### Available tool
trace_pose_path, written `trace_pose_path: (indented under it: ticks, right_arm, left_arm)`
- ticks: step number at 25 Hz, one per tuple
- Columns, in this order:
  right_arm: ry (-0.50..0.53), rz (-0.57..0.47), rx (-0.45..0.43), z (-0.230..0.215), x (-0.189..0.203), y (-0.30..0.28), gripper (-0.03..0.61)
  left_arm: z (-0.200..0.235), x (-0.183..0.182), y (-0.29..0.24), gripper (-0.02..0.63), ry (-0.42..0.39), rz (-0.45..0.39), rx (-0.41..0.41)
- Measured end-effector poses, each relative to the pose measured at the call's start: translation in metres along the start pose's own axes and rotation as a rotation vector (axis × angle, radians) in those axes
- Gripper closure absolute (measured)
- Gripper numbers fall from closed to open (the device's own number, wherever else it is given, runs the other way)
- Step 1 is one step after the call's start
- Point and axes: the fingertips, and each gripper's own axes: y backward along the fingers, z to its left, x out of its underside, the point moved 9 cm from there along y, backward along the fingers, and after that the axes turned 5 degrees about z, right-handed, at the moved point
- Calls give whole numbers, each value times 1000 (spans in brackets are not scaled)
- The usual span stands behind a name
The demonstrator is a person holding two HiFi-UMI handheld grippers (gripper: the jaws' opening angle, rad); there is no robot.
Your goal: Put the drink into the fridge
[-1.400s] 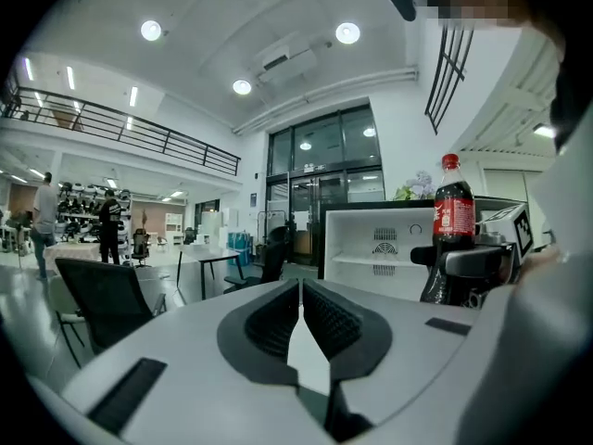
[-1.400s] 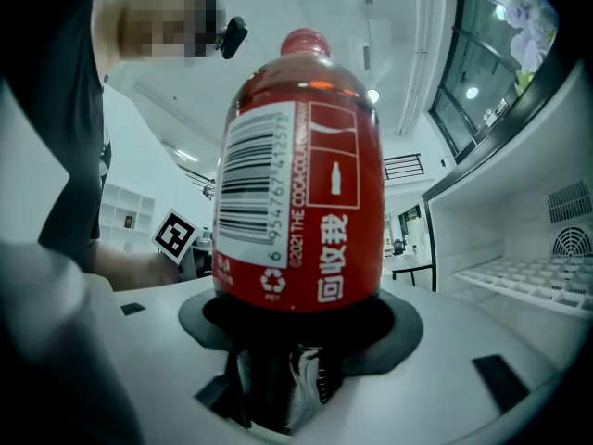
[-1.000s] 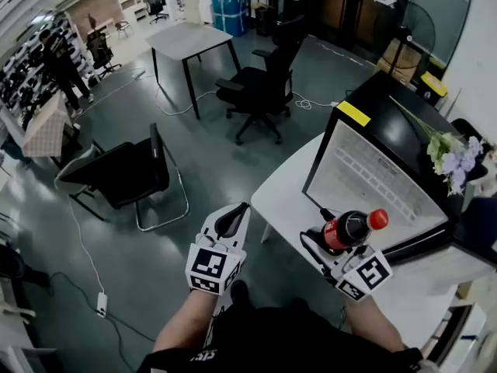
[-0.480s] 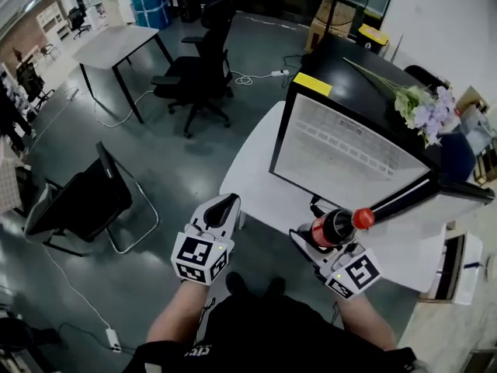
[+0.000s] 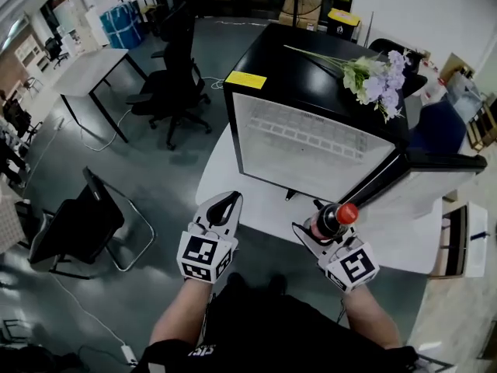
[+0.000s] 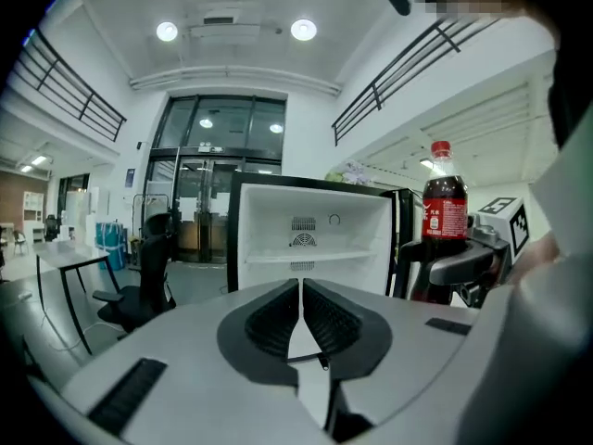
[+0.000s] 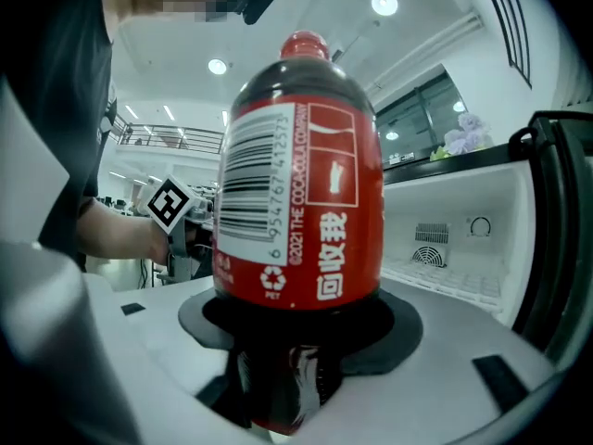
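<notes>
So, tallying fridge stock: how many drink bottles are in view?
1: the red-capped plastic cola bottle, red-labelled, gripped upright in the right tool before the open black fridge. Others may hide inside it.

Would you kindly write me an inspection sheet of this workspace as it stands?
Surface: white table carries the fridge.
Job's things: cola bottle upright in the right gripper; fridge door open, shelf bare.
Clutter: flowers lying on the fridge top.
Grippers: left gripper shut, empty; right gripper shut on the cola bottle.
Cables: power strip with white lead on the floor.
Surroundings: office chairs, grey table.
</notes>
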Motion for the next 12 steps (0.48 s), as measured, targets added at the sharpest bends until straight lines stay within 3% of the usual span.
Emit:
trace_pose_path:
  ticks: [12]
  right_arm:
    - [30, 102, 155, -14, 7, -39, 296]
  left_arm:
    - [41, -2, -38, 584, -34, -2, 128]
